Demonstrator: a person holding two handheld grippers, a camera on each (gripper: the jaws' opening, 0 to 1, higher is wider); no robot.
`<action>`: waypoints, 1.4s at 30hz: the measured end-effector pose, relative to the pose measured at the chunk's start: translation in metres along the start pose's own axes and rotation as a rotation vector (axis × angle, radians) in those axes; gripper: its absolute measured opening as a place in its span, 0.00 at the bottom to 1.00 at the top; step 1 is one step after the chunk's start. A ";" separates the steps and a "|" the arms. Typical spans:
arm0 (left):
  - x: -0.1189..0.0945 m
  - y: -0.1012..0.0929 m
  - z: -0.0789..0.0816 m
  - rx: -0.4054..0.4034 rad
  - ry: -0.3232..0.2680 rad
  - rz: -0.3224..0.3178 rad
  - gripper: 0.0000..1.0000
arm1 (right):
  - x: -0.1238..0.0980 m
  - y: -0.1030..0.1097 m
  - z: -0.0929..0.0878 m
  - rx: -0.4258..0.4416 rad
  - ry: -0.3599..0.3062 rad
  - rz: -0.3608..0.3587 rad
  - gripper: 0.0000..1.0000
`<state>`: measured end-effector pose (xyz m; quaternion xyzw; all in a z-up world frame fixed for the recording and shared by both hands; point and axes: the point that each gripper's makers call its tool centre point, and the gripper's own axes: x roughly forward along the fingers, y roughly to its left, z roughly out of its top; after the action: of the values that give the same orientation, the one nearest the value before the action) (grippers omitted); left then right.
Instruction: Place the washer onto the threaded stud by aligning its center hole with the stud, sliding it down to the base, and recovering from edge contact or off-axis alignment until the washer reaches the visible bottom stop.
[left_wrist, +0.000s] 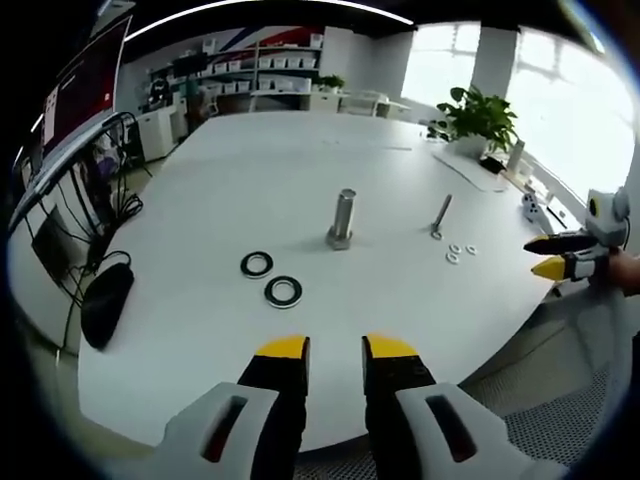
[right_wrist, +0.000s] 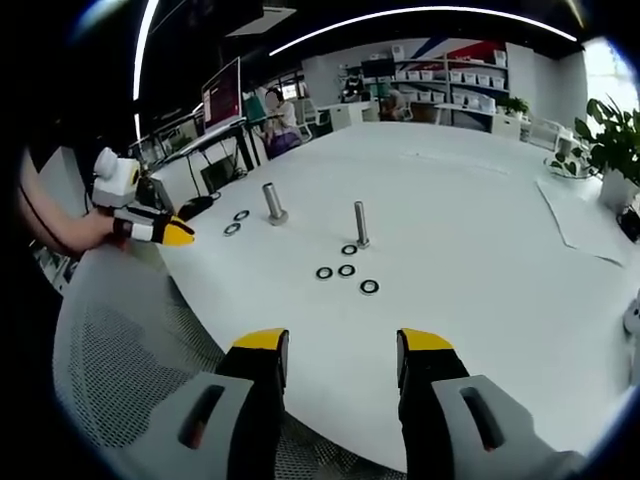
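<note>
One broad white table (left_wrist: 300, 180) carries everything, its rounded edge running under both grippers. A leafy potted plant (left_wrist: 480, 118) stands at the table's far side, at about one o'clock in the left gripper view, and a flat sheet (right_wrist: 580, 222) lies on the tabletop at three o'clock in the right gripper view.

The left gripper (left_wrist: 336, 347) hovers just over the near table edge, its yellow-tipped fingers (left_wrist: 284, 347) apart with nothing between them. The right gripper (right_wrist: 343, 341) sits likewise at the table's edge, its fingers (right_wrist: 262, 340) spread wide and empty. In the left gripper view the right gripper appears at three o'clock, off the table edge.

The thick threaded stud (left_wrist: 342, 218) stands upright near the table's middle, at twelve o'clock from the left gripper. A thinner stud (right_wrist: 361, 224) stands well apart from it, at twelve o'clock from the right gripper.

Two large dark washers (left_wrist: 270, 278) lie flat on the table at eleven o'clock from the left gripper, close together, near the thick stud but apart from it. Four small washers (right_wrist: 346, 270) lie scattered just beside the thin stud's base.
</note>
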<state>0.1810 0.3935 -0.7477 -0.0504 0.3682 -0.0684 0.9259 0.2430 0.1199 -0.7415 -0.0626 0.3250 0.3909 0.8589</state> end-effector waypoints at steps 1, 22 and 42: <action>0.000 -0.002 -0.001 0.004 0.006 -0.008 0.20 | 0.000 0.000 0.000 0.002 -0.003 -0.001 0.46; 0.003 -0.003 -0.004 -0.052 0.047 -0.058 0.22 | -0.001 -0.002 0.002 0.021 -0.017 0.001 0.46; 0.025 0.036 0.001 0.000 0.201 0.026 0.25 | -0.004 -0.004 0.004 0.037 -0.032 0.000 0.46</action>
<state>0.2029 0.4254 -0.7686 -0.0383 0.4598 -0.0610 0.8851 0.2461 0.1168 -0.7364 -0.0404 0.3186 0.3856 0.8650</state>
